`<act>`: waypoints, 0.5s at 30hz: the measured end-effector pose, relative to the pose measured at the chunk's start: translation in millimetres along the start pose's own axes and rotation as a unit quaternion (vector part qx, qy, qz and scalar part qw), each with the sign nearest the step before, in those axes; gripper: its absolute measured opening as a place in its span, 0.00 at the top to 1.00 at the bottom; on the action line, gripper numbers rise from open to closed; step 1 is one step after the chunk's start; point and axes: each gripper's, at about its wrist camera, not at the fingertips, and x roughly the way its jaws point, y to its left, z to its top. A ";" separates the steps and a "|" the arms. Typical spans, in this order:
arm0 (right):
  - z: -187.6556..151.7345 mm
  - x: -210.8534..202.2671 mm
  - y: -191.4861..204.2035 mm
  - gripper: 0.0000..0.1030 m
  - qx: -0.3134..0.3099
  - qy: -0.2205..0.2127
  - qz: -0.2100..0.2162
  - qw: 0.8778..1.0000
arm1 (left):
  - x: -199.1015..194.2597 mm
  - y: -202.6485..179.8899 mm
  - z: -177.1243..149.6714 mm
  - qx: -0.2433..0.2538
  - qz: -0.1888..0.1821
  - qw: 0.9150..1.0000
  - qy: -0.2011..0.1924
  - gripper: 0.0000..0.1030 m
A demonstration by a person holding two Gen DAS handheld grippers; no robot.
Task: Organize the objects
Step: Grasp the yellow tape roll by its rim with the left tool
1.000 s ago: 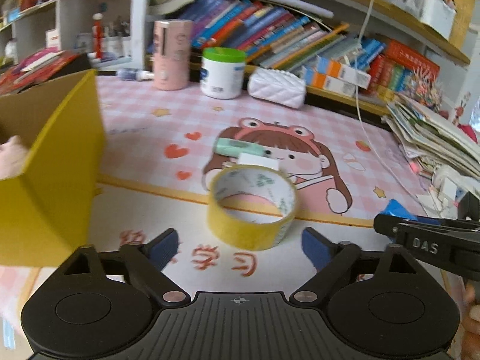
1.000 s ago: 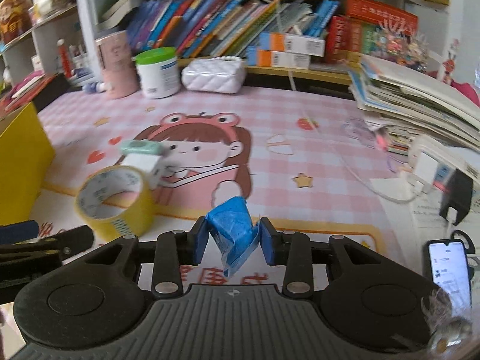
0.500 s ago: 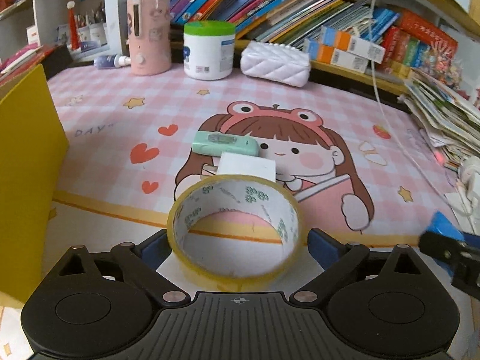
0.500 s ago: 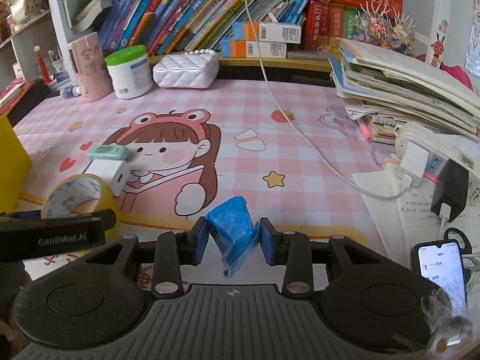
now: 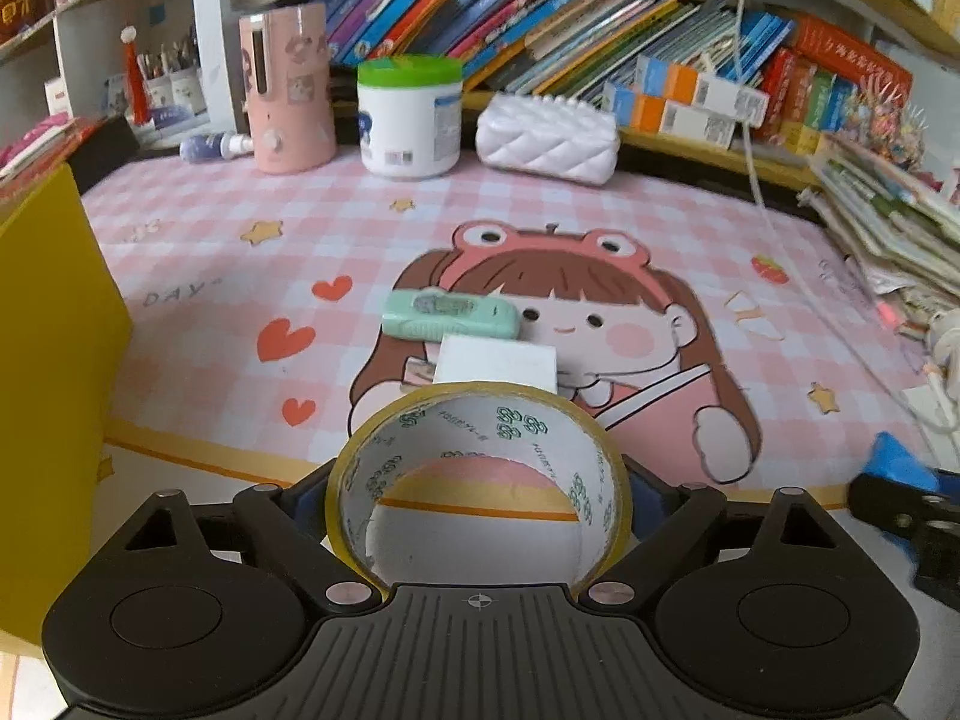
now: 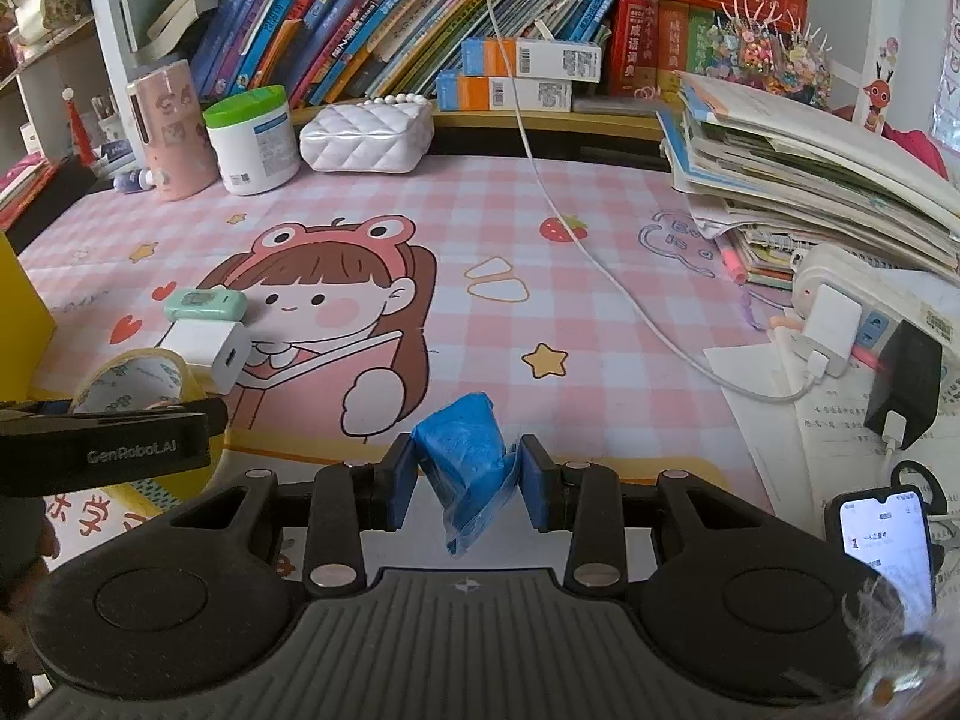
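Low in the left wrist frame, the left tongs (image 5: 479, 501) straddle the yellow tape roll (image 5: 480, 480) on the counter (image 5: 240, 252), fingers wide against its sides; whether they grip it I cannot tell. At bottom centre of the right wrist frame, the right tongs (image 6: 468, 474) are clamped on a crumpled blue bag (image 6: 465, 450).

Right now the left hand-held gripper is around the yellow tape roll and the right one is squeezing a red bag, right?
Almost. The left hand-held gripper does sit around the yellow tape roll. But the bag is not red: the right wrist view shows the right hand-held gripper squeezing a crumpled blue plastic bag.
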 end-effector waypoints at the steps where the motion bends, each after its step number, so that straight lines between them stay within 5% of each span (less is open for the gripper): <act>1: 0.0 -0.3 1.6 0.67 0.000 0.000 0.001 1.000 | -5.0 -0.2 -0.1 0.002 -0.004 1.000 -0.006 0.11; 15: -8.0 -17.0 50.0 0.68 -0.030 -0.007 0.038 0.999 | -76.0 24.4 -21.2 -0.006 -0.028 0.997 -0.065 0.11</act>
